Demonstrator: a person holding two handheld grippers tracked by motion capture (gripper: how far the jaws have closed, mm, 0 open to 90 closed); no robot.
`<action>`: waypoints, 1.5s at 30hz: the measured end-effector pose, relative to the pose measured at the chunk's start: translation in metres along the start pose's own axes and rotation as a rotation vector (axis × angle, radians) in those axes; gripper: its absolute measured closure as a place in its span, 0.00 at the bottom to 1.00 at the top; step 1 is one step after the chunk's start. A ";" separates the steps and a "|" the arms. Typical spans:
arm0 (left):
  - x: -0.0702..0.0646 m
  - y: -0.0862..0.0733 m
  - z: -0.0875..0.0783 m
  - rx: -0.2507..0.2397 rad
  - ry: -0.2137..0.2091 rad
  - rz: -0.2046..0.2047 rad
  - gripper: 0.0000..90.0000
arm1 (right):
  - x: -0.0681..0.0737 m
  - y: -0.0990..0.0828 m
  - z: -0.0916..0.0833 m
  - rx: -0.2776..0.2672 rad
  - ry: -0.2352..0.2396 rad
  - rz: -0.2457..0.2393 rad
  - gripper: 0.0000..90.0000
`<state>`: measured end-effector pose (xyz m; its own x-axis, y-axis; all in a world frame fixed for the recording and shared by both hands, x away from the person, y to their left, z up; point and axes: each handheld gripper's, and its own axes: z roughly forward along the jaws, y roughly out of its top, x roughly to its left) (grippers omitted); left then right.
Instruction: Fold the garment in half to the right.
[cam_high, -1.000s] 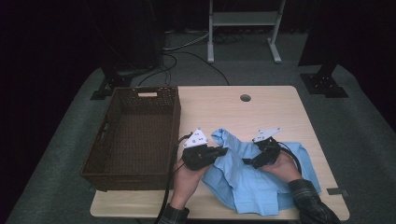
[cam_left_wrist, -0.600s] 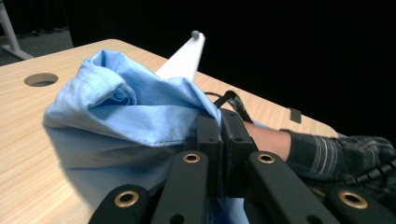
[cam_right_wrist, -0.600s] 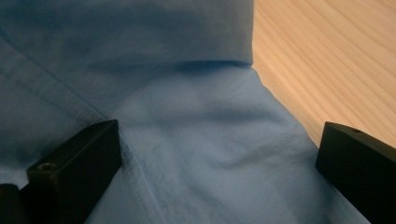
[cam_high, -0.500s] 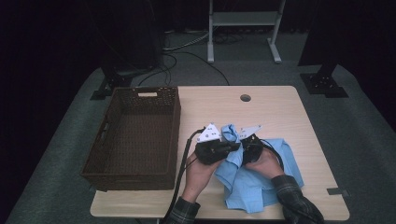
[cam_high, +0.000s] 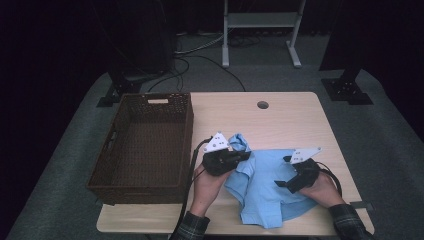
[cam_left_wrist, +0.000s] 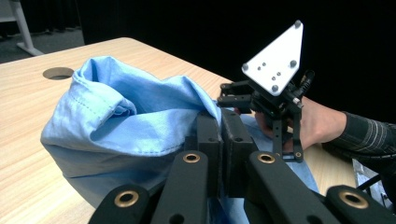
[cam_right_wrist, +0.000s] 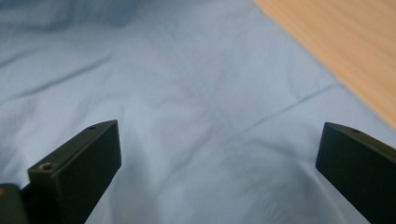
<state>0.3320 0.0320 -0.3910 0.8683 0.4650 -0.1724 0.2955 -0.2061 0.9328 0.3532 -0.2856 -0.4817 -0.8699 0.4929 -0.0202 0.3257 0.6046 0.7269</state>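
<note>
Light wooden counter (cam_high: 300, 120), rectangular, occupying the centre of the high view. A round cable hole (cam_high: 262, 105) sits near its far edge, upper centre of the frame. A dark brown woven basket (cam_high: 142, 175) stands on the counter's left portion, overhanging the left edge. A light blue shirt (cam_high: 267, 192) lies crumpled on the lower right portion, near the front edge.
</note>
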 end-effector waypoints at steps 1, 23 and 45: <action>0.000 0.000 0.000 0.000 0.000 0.000 0.98 | 0.000 0.000 0.000 0.000 0.000 0.000 0.00; 0.005 0.006 0.000 0.040 0.003 -0.010 0.98 | 0.027 0.042 0.051 0.017 0.047 -0.028 0.00; -0.003 -0.015 0.102 0.203 -0.096 -0.036 0.98 | 0.012 0.002 -0.004 -0.026 0.060 -0.003 0.00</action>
<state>0.3651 -0.0541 -0.4370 0.8869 0.3928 -0.2431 0.3928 -0.3644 0.8444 0.3419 -0.2814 -0.4779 -0.8918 0.4521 0.0179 0.3138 0.5896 0.7443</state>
